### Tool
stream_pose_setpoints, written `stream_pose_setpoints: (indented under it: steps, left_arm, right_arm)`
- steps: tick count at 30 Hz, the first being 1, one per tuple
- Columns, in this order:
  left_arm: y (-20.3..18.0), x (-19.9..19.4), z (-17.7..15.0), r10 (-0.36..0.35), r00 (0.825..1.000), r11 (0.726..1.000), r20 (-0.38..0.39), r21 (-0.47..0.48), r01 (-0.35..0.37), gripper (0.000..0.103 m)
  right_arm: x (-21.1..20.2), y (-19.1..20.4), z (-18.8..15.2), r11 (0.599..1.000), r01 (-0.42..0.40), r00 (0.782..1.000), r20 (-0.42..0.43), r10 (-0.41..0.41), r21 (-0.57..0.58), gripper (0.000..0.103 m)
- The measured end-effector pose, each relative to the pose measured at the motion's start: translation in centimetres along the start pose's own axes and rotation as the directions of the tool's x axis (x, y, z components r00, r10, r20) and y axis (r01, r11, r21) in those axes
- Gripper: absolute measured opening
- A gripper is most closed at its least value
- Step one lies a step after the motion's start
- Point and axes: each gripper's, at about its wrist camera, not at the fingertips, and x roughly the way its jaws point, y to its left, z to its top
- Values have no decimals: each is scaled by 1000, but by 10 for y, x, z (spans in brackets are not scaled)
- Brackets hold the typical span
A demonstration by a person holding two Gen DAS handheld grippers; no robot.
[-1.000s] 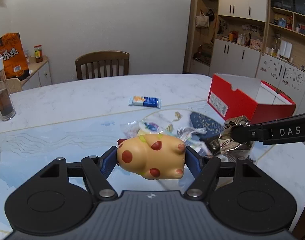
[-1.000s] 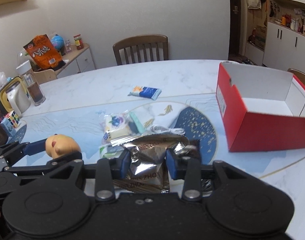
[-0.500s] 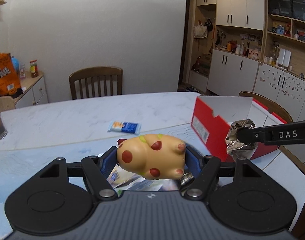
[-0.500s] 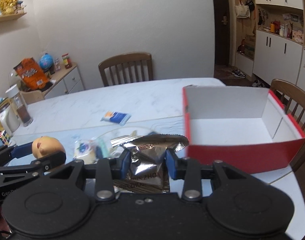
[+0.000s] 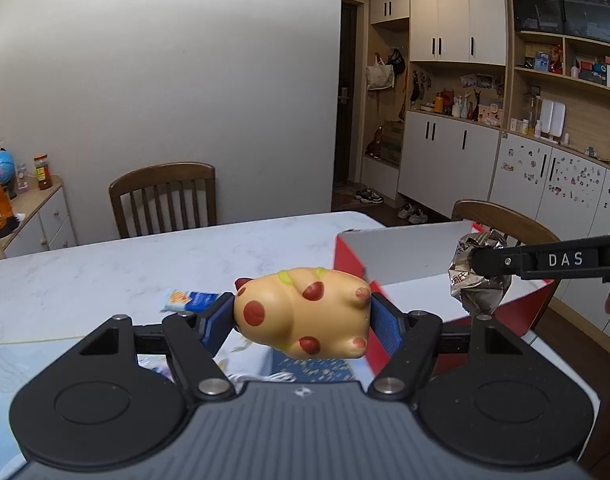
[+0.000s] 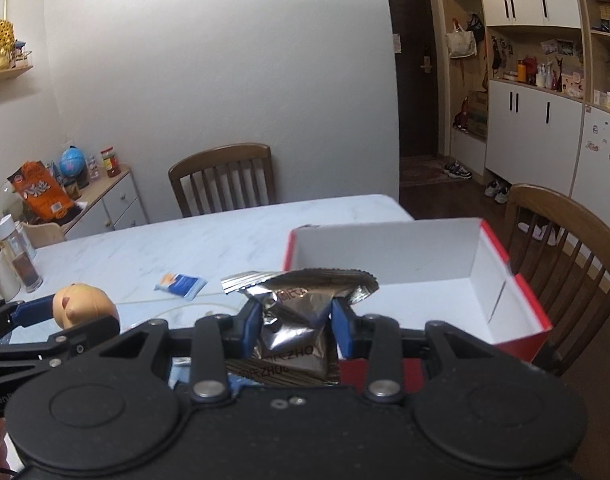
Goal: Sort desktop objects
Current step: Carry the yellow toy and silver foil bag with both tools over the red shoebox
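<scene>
Lifted and carried toward the red box (image 6: 521,292) since a second ago: both grippers, loads unchanged. Left gripper (image 5: 301,318) clamped on the spotted toy (image 5: 303,312), wedged crosswise between the blue pads (image 5: 385,322), jaws fairly wide, held clear above the table (image 5: 105,276). Right gripper (image 6: 295,320) pinched on the foil packet (image 6: 295,320), jaws narrow, crimped top edge fanning above the pads, just before the box's near wall. Blue sachet (image 6: 181,282) flat on the table, behind.

Box (image 6: 505,280) on table (image 6: 185,240), right of packet (image 6: 181,282).
</scene>
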Motion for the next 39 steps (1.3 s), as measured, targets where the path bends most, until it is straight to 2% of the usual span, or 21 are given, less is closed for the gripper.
stream_pose_setpoints:
  steps: [9, 22, 32, 39]
  left_arm:
    - [-40, 21, 22, -13, 1000, 1000, 13, 28, 13, 72]
    - [-91, 67, 47, -72, 997, 994, 11, 87, 70, 72]
    - [-117, 105, 57, -105, 994, 982, -27, 153, 108, 72]
    - [-123, 132, 59, -128, 990, 978, -63, 158, 136, 72]
  right_arm:
    - [1, -40, 10, 1000, 9, 1000, 18, -10, 15, 37]
    - [12, -94, 21, 998, 61, 998, 31, -62, 22, 37]
    - [36, -117, 29, 997, 76, 997, -19, -76, 17, 37]
    - [52, -123, 33, 995, 95, 994, -41, -97, -43, 37]
